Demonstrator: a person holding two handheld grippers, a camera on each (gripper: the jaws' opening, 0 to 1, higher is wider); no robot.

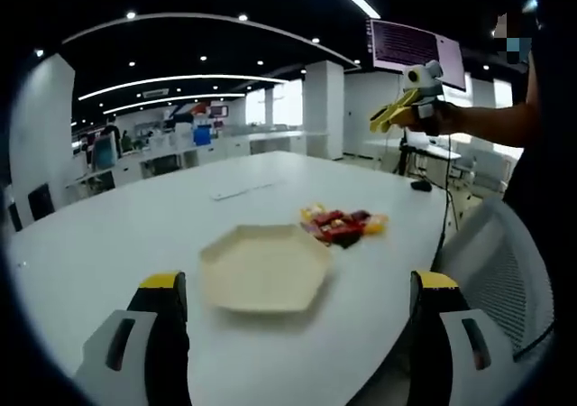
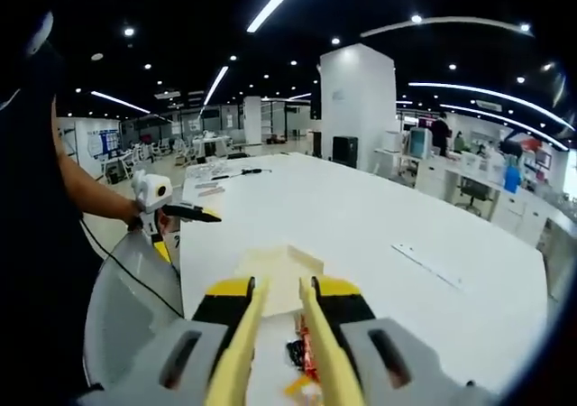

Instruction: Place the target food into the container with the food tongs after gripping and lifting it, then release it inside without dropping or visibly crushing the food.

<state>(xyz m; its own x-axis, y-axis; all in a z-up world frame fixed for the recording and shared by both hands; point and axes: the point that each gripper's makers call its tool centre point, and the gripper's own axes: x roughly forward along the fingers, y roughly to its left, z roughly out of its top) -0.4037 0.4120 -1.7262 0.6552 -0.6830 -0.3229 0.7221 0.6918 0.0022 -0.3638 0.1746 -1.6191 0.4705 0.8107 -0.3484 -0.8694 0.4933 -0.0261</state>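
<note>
A beige hexagonal container [image 1: 261, 266] lies on the white table [image 1: 108, 244], just ahead of my left gripper [image 1: 299, 284], whose jaws stand wide open and hold nothing. Behind the container's right side sits a small pile of red and yellow food [image 1: 343, 226]. My right gripper [image 1: 416, 99] hangs in the air at upper right with yellow food tongs [image 1: 389, 115]. In the right gripper view, my right gripper [image 2: 284, 289] is shut on the food tongs [image 2: 243, 334], whose arms stand slightly apart above the food [image 2: 302, 361]. The container [image 2: 279, 271] lies beyond them, and the left gripper [image 2: 185, 213] is at left.
A grey mesh chair [image 1: 505, 271] stands at the table's near edge beside the person [image 1: 550, 153]. A flat sheet [image 1: 239, 189] lies farther back on the table. Small dark items and a cable [image 2: 239, 172] rest at the table's far end. Desks and people fill the room behind.
</note>
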